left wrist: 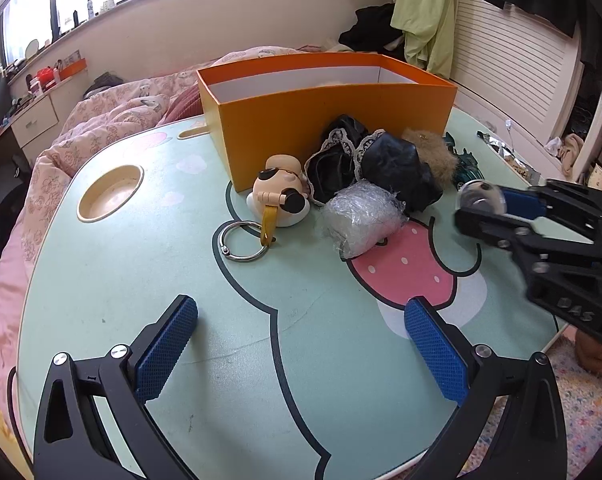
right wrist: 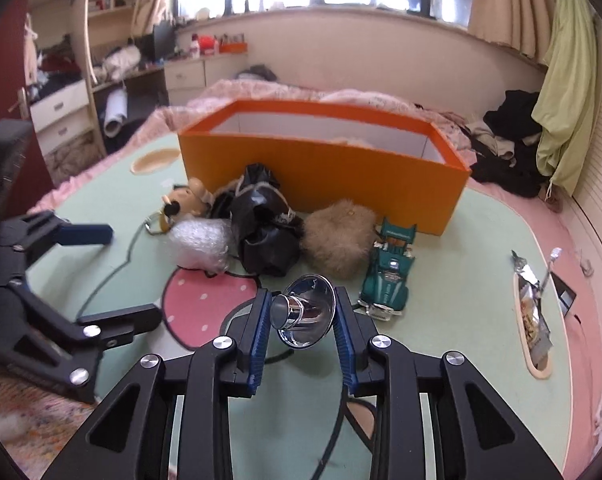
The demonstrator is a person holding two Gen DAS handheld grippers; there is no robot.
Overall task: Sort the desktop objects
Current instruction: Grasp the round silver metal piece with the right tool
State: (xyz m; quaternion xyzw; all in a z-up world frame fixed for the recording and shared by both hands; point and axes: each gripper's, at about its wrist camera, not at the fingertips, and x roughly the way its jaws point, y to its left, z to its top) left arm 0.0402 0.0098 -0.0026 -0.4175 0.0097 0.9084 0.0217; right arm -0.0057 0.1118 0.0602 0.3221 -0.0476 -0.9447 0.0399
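My right gripper (right wrist: 303, 320) is shut on a shiny chrome funnel-shaped piece (right wrist: 307, 314), held a little above the green table (right wrist: 461, 280); from the left wrist view the same gripper (left wrist: 477, 204) holds that chrome piece (left wrist: 479, 196) at the right. My left gripper (left wrist: 301, 344) stands open over bare table with nothing between its pads. Ahead lie a cartoon figure keychain (left wrist: 279, 196) with a metal ring (left wrist: 243, 240), a clear plastic bundle (left wrist: 363, 220), a black lace-trimmed bundle (left wrist: 381, 164), a tan fur pouch (right wrist: 339, 236) and a teal toy car (right wrist: 389, 272).
An open orange box (left wrist: 333, 120) stands behind the pile at the table's far side. A cup recess (left wrist: 111, 192) is sunk in the table at the left. A snack wrapper (right wrist: 533, 312) lies in a slot at the right edge. A bed with pink bedding (left wrist: 101, 120) lies beyond.
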